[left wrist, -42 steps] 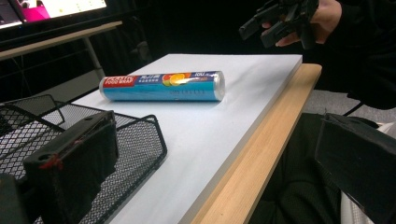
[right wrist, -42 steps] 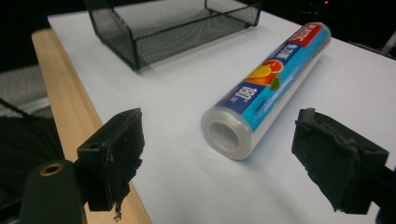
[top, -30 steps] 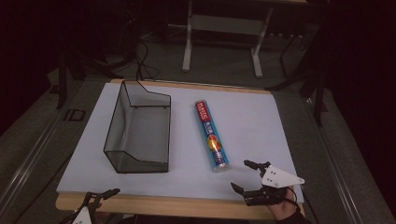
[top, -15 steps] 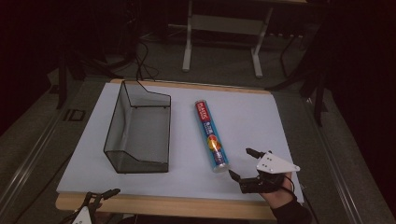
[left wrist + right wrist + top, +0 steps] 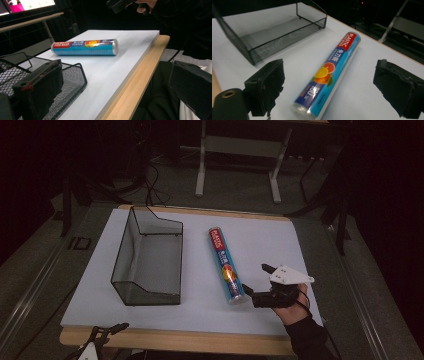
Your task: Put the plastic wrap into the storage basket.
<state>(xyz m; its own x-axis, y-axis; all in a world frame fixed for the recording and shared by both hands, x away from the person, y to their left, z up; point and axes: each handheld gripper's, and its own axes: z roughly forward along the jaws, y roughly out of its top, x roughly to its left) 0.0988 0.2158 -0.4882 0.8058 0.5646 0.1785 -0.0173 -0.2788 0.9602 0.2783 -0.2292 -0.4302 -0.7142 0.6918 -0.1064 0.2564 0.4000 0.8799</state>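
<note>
Where the bottom left edge of the high view cuts it off, the left gripper [image 5: 107,332] shows just 2 black jaws, standing apart with nothing between them. Right of it sits the black wire-mesh tray [image 5: 150,257], its fine grid see-through. Centre frame lies the glossy blue plastic-wrap roll [image 5: 226,265], a long cylinder with a red end label and printed citrus slices, flat on the white board [image 5: 270,245]. At lower right, the right gripper [image 5: 256,281] has just been opening, jaws wide, nothing between them, beside the roll's near end.
</note>
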